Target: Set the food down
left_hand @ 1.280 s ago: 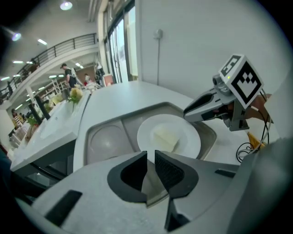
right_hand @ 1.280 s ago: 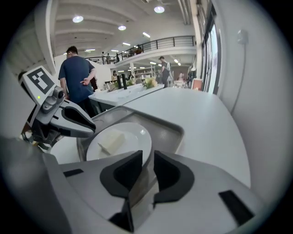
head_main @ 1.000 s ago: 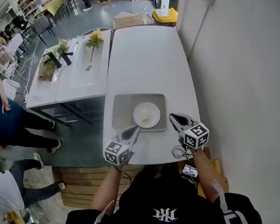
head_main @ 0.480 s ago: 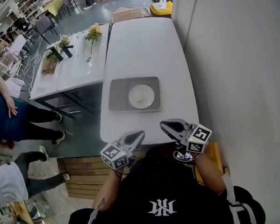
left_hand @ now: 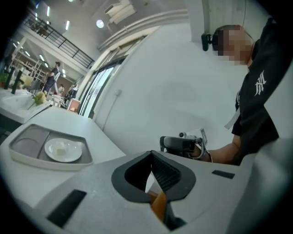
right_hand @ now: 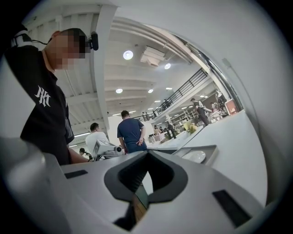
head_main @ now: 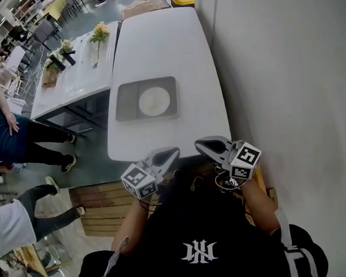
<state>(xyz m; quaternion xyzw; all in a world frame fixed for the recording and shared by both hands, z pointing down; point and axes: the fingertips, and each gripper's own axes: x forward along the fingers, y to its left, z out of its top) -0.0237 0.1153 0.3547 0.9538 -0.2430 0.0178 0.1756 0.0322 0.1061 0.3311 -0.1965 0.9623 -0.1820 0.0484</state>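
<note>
Head view takes in the long white tabletop (head_main: 168,42) running alongside the pale wall (head_main: 285,71), and on it, toward the near end, a grey tray (head_main: 125,103). A white plate (head_main: 146,106) sits in the tray's right part. The food (left_hand: 60,148) – a small pale piece, too small to tell what it is – lies in the middle of that plate, seen best in the left gripper view.

Both claws are off the tabletop, held up in front of the person's chest just past the near edge and well apart from the tray. The left claw (head_main: 172,152) is clenched: in the left gripper view its ribbed pads meet with nothing between them. The right claw (head_main: 200,144) is clenched as well – the right gripper view shows its jaws together and empty. The two tips point toward one another with a gap between them, and each claw shows up in the other's view, held in a hand.

To the left stands a second table (head_main: 72,88) with flowers (head_main: 100,32) on it, and a person in a dark blue top (head_main: 2,132) stands on the floor beside it.
</note>
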